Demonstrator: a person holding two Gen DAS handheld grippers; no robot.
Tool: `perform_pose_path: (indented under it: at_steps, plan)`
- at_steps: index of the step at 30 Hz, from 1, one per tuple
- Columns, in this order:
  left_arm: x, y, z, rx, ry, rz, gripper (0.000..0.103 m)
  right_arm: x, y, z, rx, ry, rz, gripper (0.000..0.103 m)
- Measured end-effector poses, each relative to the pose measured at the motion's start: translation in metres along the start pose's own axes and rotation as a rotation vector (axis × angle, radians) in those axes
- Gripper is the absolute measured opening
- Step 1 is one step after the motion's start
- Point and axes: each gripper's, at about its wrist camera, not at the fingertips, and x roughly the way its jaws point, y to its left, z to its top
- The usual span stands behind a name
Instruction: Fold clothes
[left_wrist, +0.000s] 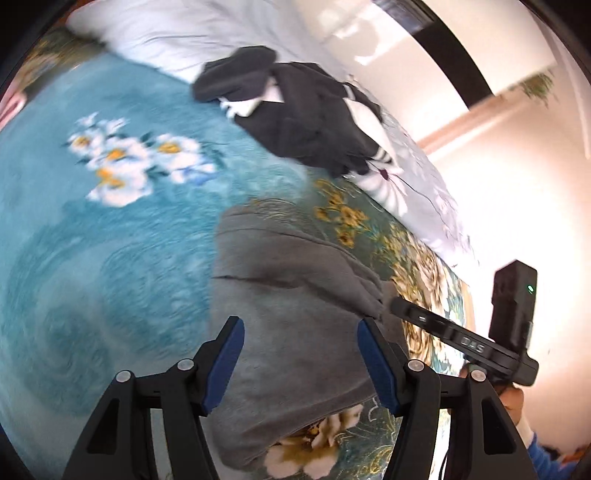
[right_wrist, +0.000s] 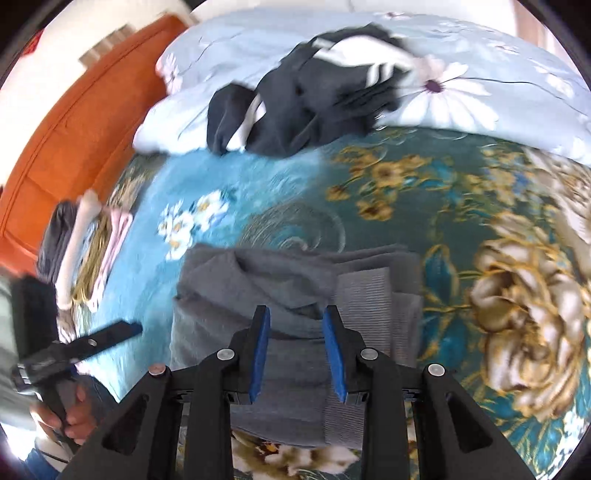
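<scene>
A grey sweater (left_wrist: 291, 295) lies folded into a rough rectangle on the teal floral blanket (left_wrist: 110, 240). My left gripper (left_wrist: 300, 338) hovers over its near half, open, with nothing between the blue pads. In the right wrist view the same grey sweater (right_wrist: 288, 295) shows a ribbed hem (right_wrist: 364, 295) on its right side. My right gripper (right_wrist: 297, 328) stands open above its middle, holding nothing. From the left wrist view the right gripper (left_wrist: 399, 308) reaches the sweater's right edge. The left gripper (right_wrist: 127, 328) shows over the blanket left of the sweater, held by a hand (right_wrist: 74, 413).
A heap of dark clothes with white stripes (right_wrist: 295, 110) rests at the far side, against a pale blue flowered duvet (right_wrist: 461, 92). A stack of folded clothes (right_wrist: 85, 251) sits at the left by an orange headboard (right_wrist: 74, 110). Gold-flowered blanket (right_wrist: 517, 295) spreads right.
</scene>
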Motion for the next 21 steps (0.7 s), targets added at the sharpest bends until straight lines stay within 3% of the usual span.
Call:
perform_pose_path:
  at_steps: [4, 8, 12, 17, 18, 20, 21]
  plan:
    - [0.042, 0.015, 0.002, -0.049, 0.106, 0.069, 0.066, 0.021, -0.015, 0.0, 0.042, 0.025, -0.042, 0.031]
    - [0.065, 0.036, -0.001, -0.109, 0.163, 0.136, 0.065, 0.04, -0.029, 0.0, 0.117, 0.04, -0.017, 0.031]
    - [0.05, 0.04, -0.005, -0.124, 0.148, 0.086, 0.066, 0.052, -0.033, -0.004, 0.154, 0.056, -0.01, 0.031]
    - [0.012, 0.062, -0.022, -0.202, 0.069, 0.001, 0.067, 0.038, -0.033, -0.008, 0.13, 0.036, -0.009, 0.032]
    - [0.014, 0.066, -0.024, -0.217, 0.08, 0.009, 0.067, 0.034, -0.033, -0.009, 0.123, 0.03, -0.008, 0.035]
    - [0.02, 0.073, -0.027, -0.247, 0.11, 0.029, 0.067, 0.026, -0.033, -0.011, 0.108, 0.018, -0.007, 0.053]
    - [0.023, 0.077, -0.029, -0.261, 0.125, 0.04, 0.067, 0.022, -0.034, -0.012, 0.1, 0.012, -0.006, 0.056]
